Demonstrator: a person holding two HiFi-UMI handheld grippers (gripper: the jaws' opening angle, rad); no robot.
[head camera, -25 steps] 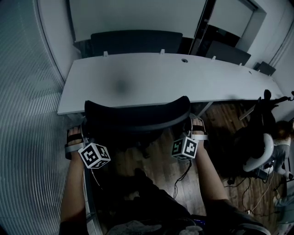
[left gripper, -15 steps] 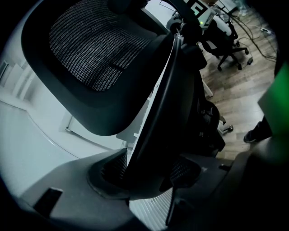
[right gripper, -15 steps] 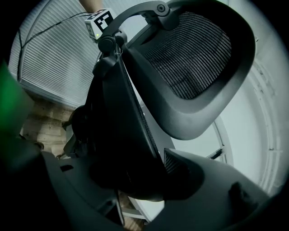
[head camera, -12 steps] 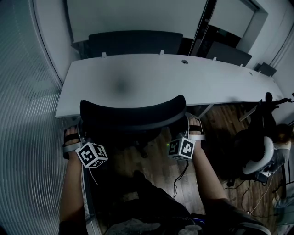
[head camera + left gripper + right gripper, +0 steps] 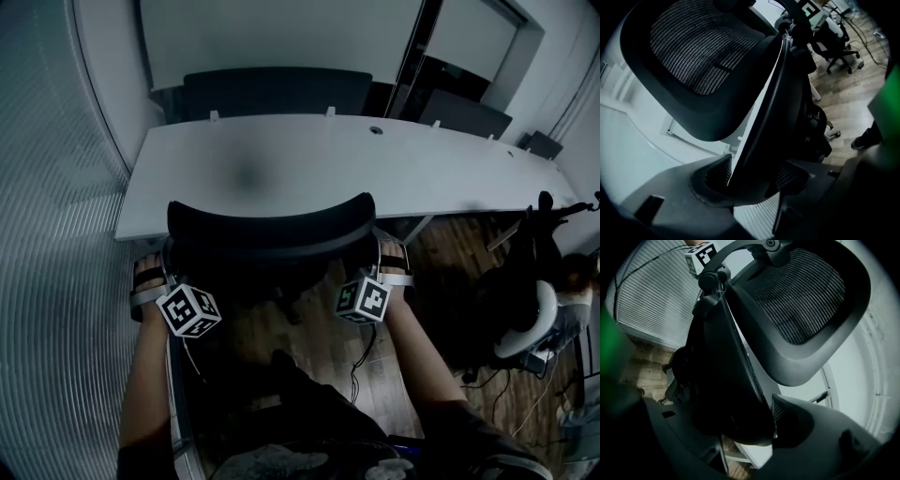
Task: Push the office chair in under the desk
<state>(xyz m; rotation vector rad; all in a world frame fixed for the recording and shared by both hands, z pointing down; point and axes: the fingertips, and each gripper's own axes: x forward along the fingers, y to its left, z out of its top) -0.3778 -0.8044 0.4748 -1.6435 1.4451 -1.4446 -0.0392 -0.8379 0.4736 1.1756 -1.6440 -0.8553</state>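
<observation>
Clamped with the left tongs (image 5: 750, 174) on the left rim of the office chair (image 5: 272, 234) backrest, and with the right tongs (image 5: 759, 420) on the right rim, pads pressed to the thin dark edge in both gripper views. Standing on the wooden floor (image 5: 319, 342) with the top of the backrest just at the near edge of the counter (image 5: 309, 169), toward its left end. Seat and armrests hidden under the backrest from above, so no telling how far under already. Probably mid-push, with little travel left. Risk first of a swivel, from shoving harder on one side and turning the seat on its column rather than rolling the base straight in. Ending skewed against the edge would be the likely result. Risk next of a knock, with armrests perhaps higher than the underside of the counter; not possible to judge from here. Risk also of slipping off so narrow a rim under a forward shove, more so with a back giving way into a recline instead of rolling. Best pressed evenly from both sides, low and slow, and stopped at the first sign of resistance. Well apart from the second chair (image 5: 525, 314) at the right, so no trouble expected there.
</observation>
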